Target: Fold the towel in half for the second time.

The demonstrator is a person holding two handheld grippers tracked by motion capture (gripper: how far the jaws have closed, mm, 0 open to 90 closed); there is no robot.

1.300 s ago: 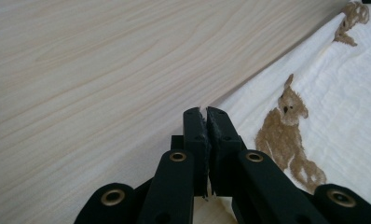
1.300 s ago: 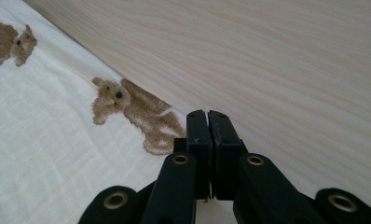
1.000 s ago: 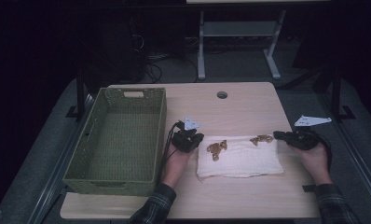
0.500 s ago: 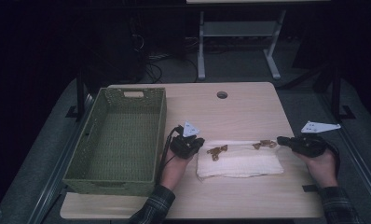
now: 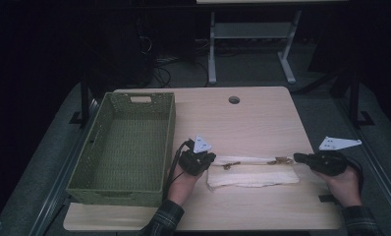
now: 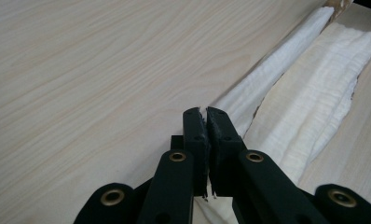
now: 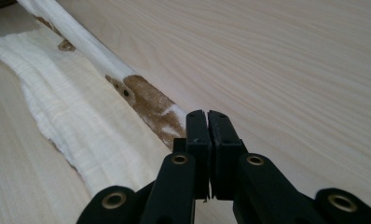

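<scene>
Both hands have drawn the far edge nearer: the left gripper and right gripper each pinch a corner of the white towel stretched between them, half folded; the basket beyond the left gripper waits

There was one white towel at 6 o'clock, one green woven basket at 9 o'clock, two grippers, and seemingly two brown prints.
</scene>
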